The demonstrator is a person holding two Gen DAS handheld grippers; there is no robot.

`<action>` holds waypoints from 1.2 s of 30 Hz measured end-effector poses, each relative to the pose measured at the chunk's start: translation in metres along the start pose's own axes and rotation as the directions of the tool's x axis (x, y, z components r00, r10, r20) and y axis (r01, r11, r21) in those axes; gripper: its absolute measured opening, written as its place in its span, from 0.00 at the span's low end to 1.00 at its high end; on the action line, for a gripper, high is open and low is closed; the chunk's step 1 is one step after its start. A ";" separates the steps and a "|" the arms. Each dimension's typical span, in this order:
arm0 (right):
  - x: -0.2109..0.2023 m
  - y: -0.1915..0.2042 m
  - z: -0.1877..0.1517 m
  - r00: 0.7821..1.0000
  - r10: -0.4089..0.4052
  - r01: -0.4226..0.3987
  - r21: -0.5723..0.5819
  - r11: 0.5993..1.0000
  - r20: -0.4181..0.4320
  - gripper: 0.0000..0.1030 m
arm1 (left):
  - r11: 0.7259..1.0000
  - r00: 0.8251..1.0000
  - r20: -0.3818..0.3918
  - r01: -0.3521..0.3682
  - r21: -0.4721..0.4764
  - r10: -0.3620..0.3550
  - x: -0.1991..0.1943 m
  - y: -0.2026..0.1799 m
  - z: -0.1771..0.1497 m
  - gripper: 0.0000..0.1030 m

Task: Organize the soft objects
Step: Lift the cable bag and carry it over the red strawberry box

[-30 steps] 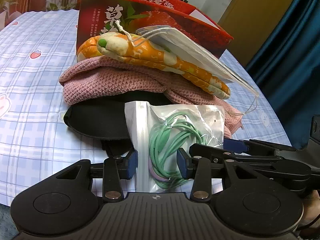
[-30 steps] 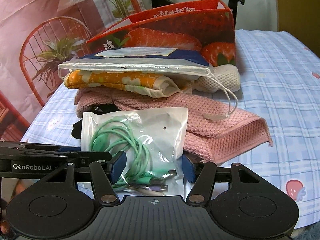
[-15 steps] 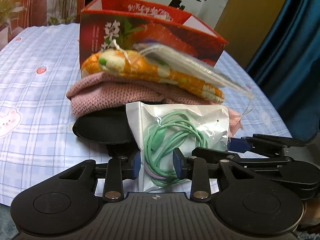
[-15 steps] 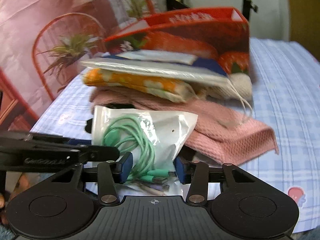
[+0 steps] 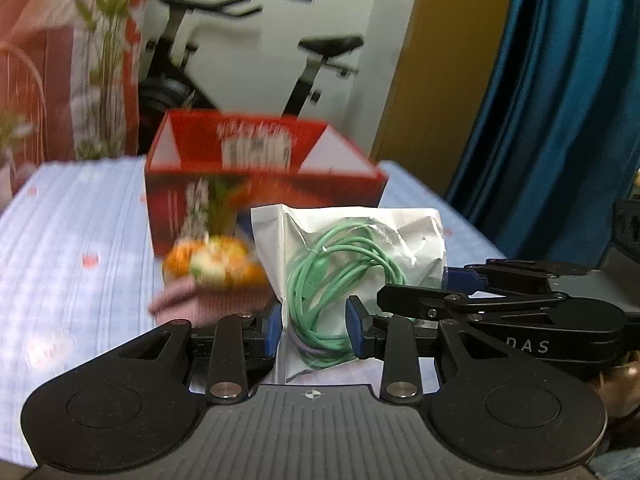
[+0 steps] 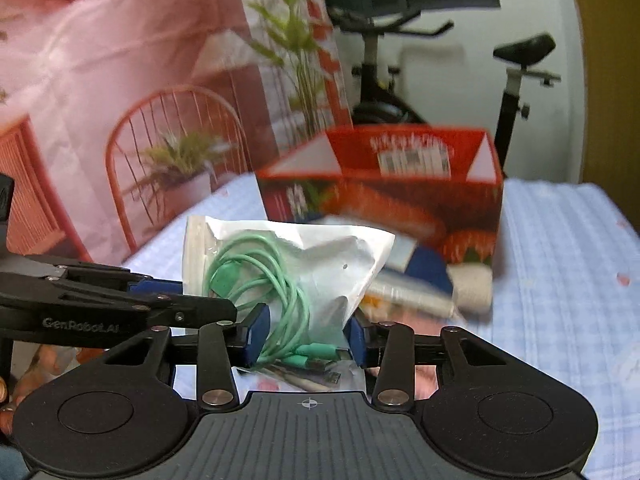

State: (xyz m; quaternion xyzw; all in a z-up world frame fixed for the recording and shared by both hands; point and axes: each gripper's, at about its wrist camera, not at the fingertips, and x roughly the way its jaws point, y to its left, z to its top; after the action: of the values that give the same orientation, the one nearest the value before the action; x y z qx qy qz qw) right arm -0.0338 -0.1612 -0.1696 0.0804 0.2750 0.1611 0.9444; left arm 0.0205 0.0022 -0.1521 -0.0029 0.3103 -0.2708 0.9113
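Both grippers are clamped on the same thing here: a white plastic pouch (image 5: 352,248) with a coiled green cable (image 5: 336,280) inside. The left gripper (image 5: 314,330) has its blue pads (image 5: 273,330) pressed on the pouch's lower part, with the cable bunched between them. The right gripper (image 6: 306,338) pinches the bottom too, where the cable's plugs sit; its jaws have just been closing in on the pouch, and the left ones tightened up as well. Each gripper shows up in the other's camera, coming in from the side and touching the pouch's edge.

The pouch is held up in the air, clear of the pile of soft stuff below and behind it. That pile is blurry, but you can make out an orange patterned cloth (image 5: 212,266) on top of a pink knitted piece (image 5: 208,300) in the left wrist view. In the right wrist view a flat bag (image 6: 404,292) and a cream knitted item (image 6: 472,288) sit right behind the pouch.

Behind that is an open red strawberry box (image 6: 400,200) on the bed (image 5: 72,240), which has a blue checked sheet. Farther back stand an exercise bike (image 5: 320,64), a blue curtain (image 5: 560,100) and a pink backdrop (image 6: 100,60).
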 end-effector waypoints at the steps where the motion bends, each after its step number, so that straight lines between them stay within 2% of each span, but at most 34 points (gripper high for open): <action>1: -0.003 0.000 0.005 1.000 0.005 -0.005 0.002 1.000 0.014 0.38 | 1.000 1.000 0.018 0.004 0.001 -0.004 -0.005 -0.002 0.005 0.34; 7: -0.016 -0.002 0.045 0.996 0.016 -0.012 -0.048 0.999 0.083 0.39 | 0.999 0.996 0.089 0.028 0.023 -0.030 -0.006 -0.003 0.043 0.35; 14: 0.002 -0.022 0.105 0.993 0.008 0.001 -0.075 0.997 0.117 0.39 | 0.999 0.994 0.104 0.019 0.036 -0.023 0.036 0.000 0.094 0.36; 20: 0.050 -0.045 0.143 0.994 -0.039 0.049 -0.101 0.994 0.098 0.40 | 0.999 0.997 0.054 0.048 -0.018 -0.047 0.088 0.025 0.126 0.39; 25: 0.093 -0.070 0.159 0.996 -0.058 0.064 -0.095 0.993 0.070 0.40 | 0.997 0.999 0.007 0.049 -0.062 -0.048 0.132 0.045 0.140 0.39; 31: 0.137 -0.098 0.164 0.996 -0.078 0.080 -0.054 0.995 0.037 0.40 | 0.999 0.999 -0.029 0.012 -0.049 -0.014 0.170 0.053 0.155 0.39; 36: 0.166 -0.122 0.159 0.997 -0.076 0.076 0.020 0.997 -0.025 0.39 | 0.997 0.995 -0.095 -0.018 -0.077 0.011 0.193 0.058 0.150 0.39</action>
State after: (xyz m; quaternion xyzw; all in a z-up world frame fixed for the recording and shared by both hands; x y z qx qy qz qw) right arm 0.2171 -0.2276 -0.1485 0.0775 0.2911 0.1232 0.9455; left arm 0.2613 -0.0687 -0.1502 -0.0235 0.3636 -0.2516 0.8966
